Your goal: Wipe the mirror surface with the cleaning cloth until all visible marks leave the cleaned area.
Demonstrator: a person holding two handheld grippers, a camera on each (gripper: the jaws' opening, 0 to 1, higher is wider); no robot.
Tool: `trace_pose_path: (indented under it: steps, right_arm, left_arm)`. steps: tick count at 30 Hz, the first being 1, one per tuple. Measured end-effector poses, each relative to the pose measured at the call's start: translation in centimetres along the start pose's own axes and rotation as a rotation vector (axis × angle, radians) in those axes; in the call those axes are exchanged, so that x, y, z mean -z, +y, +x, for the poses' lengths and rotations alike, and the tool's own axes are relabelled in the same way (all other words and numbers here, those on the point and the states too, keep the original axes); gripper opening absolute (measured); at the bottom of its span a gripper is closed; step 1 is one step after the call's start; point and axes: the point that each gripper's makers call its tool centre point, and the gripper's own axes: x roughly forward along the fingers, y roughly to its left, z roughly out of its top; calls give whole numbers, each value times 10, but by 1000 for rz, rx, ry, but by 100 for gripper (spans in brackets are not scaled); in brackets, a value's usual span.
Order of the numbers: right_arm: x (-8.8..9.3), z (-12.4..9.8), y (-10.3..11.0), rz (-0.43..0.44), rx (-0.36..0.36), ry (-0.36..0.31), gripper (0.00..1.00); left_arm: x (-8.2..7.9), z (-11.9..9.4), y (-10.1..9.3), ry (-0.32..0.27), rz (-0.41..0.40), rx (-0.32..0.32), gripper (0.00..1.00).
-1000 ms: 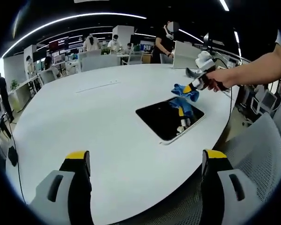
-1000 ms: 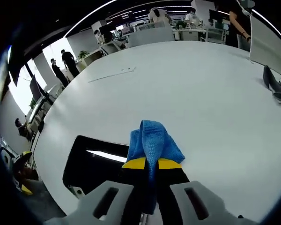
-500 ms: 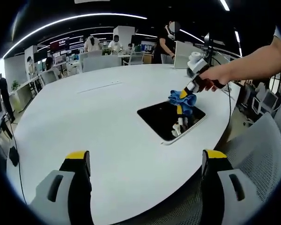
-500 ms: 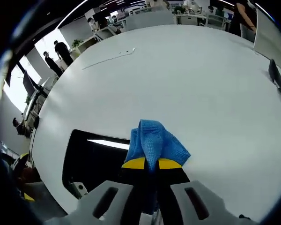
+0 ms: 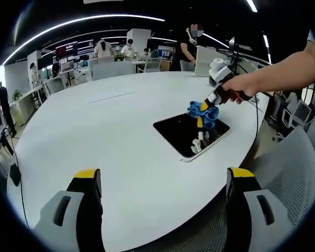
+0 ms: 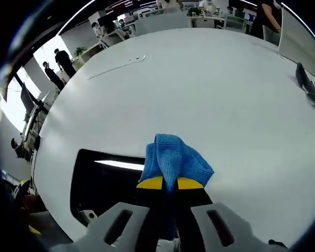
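On the white table (image 5: 110, 136) the dark mirror (image 5: 186, 131) lies right of centre in the left gripper view. The right gripper (image 6: 165, 184), jaws clamped on the blue cleaning cloth (image 6: 173, 160), hangs at the mirror's far edge, glass stretching lower left in its view. The left gripper (image 5: 163, 181), jaws apart and empty, sits well back.

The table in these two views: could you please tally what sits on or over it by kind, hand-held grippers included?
Mirror: 1
Blue cloth: 1
Hand-held grippers: 2, the left open, the right shut on the cloth
Dark object at the table's far edge: 1
Total: 5
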Motion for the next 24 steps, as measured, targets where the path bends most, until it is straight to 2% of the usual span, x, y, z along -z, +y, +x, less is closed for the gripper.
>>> trace_pose_path:
  steps: [4, 13, 17, 24]
  right_arm:
    - [0, 2, 10, 3, 0, 0, 2]
    - [-2, 7, 31, 50, -19, 20, 1]
    - [-3, 13, 45, 45, -32, 29, 1]
    - [-2, 14, 69, -10, -37, 31, 1]
  left_arm:
    - [3, 1, -3, 18, -27, 19, 99]
    - [0, 1, -4, 2, -24, 23, 99]
    - [2, 1, -6, 10, 3, 26, 99]
    - [2, 1, -5, 13, -4, 28, 99]
